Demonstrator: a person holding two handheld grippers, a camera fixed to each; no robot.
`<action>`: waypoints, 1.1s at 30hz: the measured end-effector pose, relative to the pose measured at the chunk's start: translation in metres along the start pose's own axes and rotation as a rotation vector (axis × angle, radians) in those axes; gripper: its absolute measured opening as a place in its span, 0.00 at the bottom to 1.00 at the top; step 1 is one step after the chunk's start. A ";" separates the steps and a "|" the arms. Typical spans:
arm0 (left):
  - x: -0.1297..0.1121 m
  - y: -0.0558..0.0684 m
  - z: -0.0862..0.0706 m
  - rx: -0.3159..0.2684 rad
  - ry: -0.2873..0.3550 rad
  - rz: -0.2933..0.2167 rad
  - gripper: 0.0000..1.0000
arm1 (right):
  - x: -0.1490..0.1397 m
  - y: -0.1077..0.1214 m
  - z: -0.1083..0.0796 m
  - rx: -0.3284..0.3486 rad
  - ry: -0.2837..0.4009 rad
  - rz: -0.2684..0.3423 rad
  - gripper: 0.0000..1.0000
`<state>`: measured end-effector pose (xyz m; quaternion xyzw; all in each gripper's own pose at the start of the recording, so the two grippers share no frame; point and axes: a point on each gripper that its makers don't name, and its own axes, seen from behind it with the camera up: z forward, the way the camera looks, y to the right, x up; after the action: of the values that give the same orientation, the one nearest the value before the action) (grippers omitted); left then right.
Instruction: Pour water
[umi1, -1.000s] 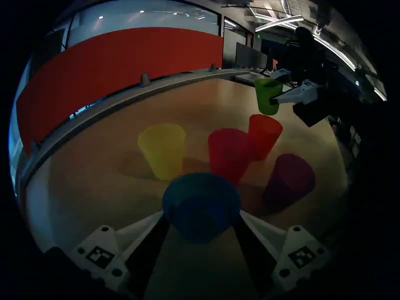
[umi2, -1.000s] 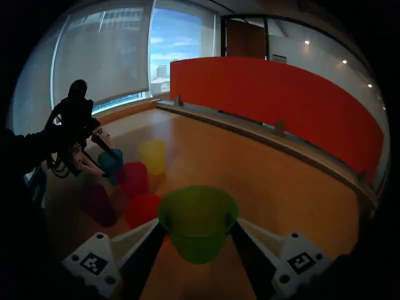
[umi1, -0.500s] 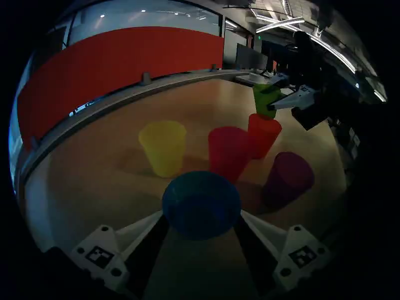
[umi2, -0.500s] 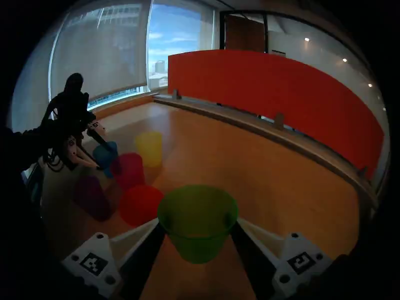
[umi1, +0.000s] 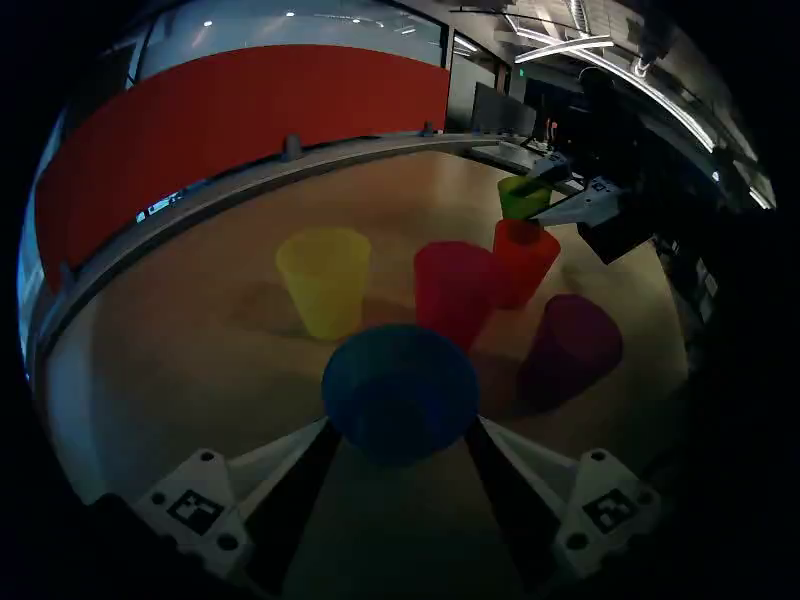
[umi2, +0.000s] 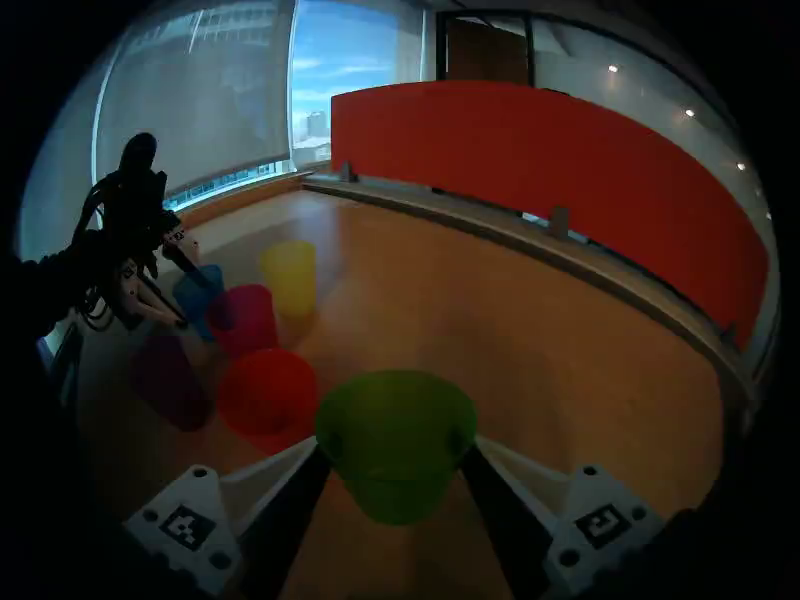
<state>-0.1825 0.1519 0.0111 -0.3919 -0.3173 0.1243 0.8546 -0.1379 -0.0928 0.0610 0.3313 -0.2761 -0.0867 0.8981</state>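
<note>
Gripping the blue cup (umi1: 400, 385) on both sides, the left gripper (umi1: 400, 425) was clenched on it nearest the camera. In the left gripper view, the pink cup (umi1: 455, 290) stood beyond, just left of the red cup (umi1: 522, 262), the yellow cup (umi1: 322, 280) farther left of the red cup, the purple cup (umi1: 572, 345) to its near right, all upright on the wooden table (umi1: 200, 360). The right gripper (umi2: 396, 455) was clamped on the green cup (umi2: 396, 440), hanging just behind the red cup's rim. Dim light left it unclear whether any cup held water; the person's sleeve (umi2: 45, 290) was only a dark shape.
</note>
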 end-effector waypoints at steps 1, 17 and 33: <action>-0.002 0.000 0.000 0.001 -0.003 0.000 0.89 | -0.001 0.000 0.001 0.001 -0.003 0.001 0.88; -0.008 0.004 -0.011 0.015 -0.004 0.000 0.89 | -0.019 0.000 0.013 0.013 -0.030 0.019 0.88; -0.011 0.007 -0.013 0.021 -0.006 -0.007 0.89 | -0.037 0.002 0.005 -0.003 -0.043 0.032 0.89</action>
<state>-0.1821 0.1440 -0.0058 -0.3812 -0.3201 0.1257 0.8582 -0.1711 -0.0816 0.0489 0.3234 -0.3004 -0.0799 0.8937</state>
